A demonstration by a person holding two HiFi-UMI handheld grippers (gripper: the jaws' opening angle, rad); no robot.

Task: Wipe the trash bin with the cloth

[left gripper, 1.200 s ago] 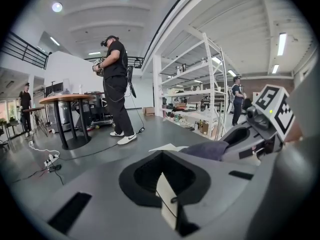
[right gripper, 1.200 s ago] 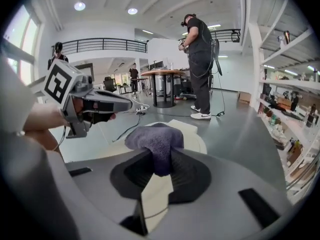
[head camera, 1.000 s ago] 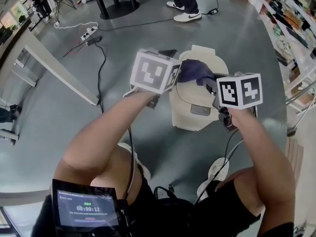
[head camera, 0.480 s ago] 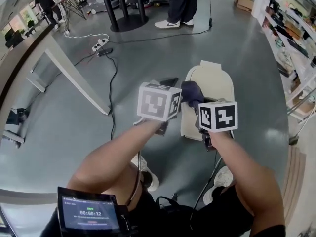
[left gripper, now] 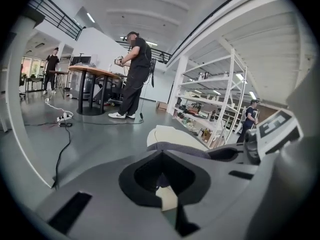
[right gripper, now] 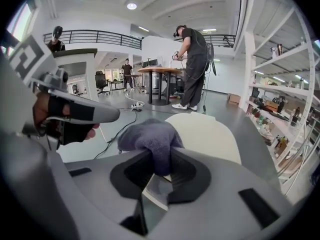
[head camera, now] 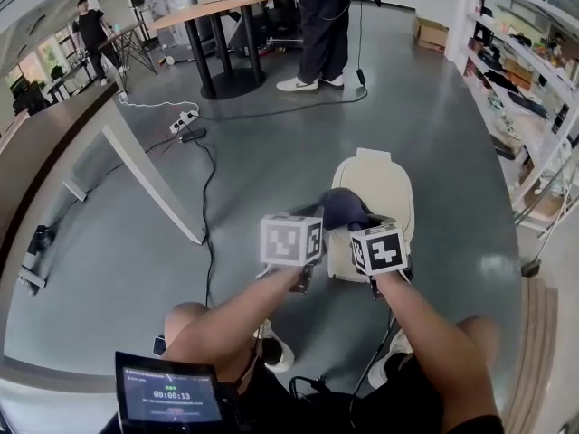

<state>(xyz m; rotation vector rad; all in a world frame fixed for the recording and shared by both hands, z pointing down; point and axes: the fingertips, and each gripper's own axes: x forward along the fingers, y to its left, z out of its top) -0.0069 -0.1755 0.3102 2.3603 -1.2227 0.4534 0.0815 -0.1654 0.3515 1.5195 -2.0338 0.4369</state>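
The wiping step looks to be in hand. The right gripper (right gripper: 156,156) has its jaws closed on the cloth (right gripper: 150,136), a dark purple bundle that bulges out past the jaw ends. In the head view the cloth sits just right of the frame's centre, against the near left part of the trash bin (head camera: 384,183). Whether it presses on the lid or hangs just above it cannot be told. The left gripper (left gripper: 161,154) is just beside the cloth on its left. Its jaws are drawn together with nothing clearly between them, though whether they nip an edge of the fabric cannot be told. The bin is cream and stands on the grey floor (head camera: 271,143). Its lid is down, so nothing can be seen of what it holds. The next move probably calls for pressing the cloth flat to the lid and drawing it toward the far end, at the upper part of the frame. The sides would follow, and the left gripper could steady the light bin.
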